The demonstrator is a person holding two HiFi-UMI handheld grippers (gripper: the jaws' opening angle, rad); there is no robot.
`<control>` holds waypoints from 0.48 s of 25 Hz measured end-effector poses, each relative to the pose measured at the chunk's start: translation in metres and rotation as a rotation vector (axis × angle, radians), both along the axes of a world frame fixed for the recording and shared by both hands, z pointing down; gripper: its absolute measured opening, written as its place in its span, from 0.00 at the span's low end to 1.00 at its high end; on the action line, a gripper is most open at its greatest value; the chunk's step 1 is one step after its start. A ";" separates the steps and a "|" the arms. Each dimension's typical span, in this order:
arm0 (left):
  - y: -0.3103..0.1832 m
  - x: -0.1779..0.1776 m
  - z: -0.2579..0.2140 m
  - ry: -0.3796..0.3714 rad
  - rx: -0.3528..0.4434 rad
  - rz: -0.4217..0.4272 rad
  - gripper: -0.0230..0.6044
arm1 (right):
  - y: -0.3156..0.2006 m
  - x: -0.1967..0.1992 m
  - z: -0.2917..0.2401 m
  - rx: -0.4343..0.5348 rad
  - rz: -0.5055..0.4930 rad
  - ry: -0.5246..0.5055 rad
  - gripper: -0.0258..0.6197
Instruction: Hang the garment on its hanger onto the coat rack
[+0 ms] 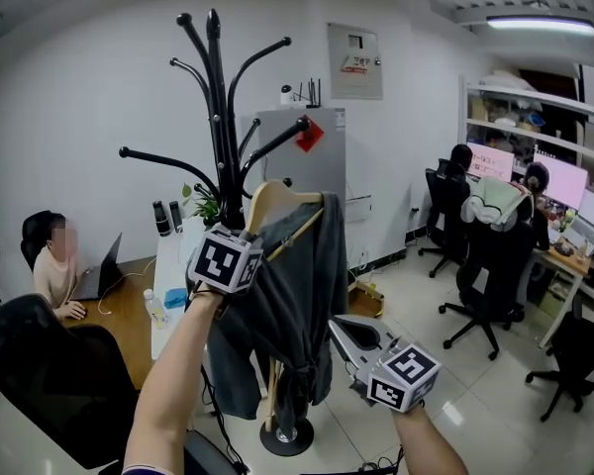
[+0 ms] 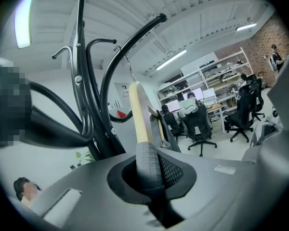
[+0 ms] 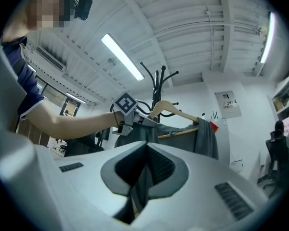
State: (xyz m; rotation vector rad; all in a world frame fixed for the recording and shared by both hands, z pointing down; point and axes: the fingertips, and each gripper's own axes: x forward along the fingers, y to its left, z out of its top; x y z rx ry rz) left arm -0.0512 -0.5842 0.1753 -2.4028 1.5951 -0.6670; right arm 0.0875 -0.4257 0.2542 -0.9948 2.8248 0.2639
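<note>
While the left gripper (image 2: 148, 165) clamps the cloth-covered shoulder of the wooden hanger (image 1: 277, 198) just beside the coat rack (image 1: 215, 87) and the right gripper (image 3: 139, 177) pinches a low fold of the grey garment (image 1: 297, 275), those 2 grips pulling unevenly could tilt the hanger so it misses the rack.

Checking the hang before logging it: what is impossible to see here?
Hanger hook: head view, behind the coat rack pole; right gripper view, too small.
Left gripper jaws: head view, behind its marker cube.
Coat rack top: left gripper view, cut off by the upper edge.
</note>
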 end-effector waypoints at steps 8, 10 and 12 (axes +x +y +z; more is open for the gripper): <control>-0.010 -0.027 0.031 0.052 -0.051 -0.054 0.07 | -0.005 -0.012 0.012 -0.028 -0.015 0.008 0.04; -0.011 -0.031 0.040 0.061 -0.069 -0.062 0.07 | -0.007 -0.012 0.013 -0.031 -0.009 0.011 0.04; -0.012 -0.034 0.048 0.065 -0.081 -0.067 0.07 | -0.009 -0.012 0.014 -0.033 -0.002 0.013 0.04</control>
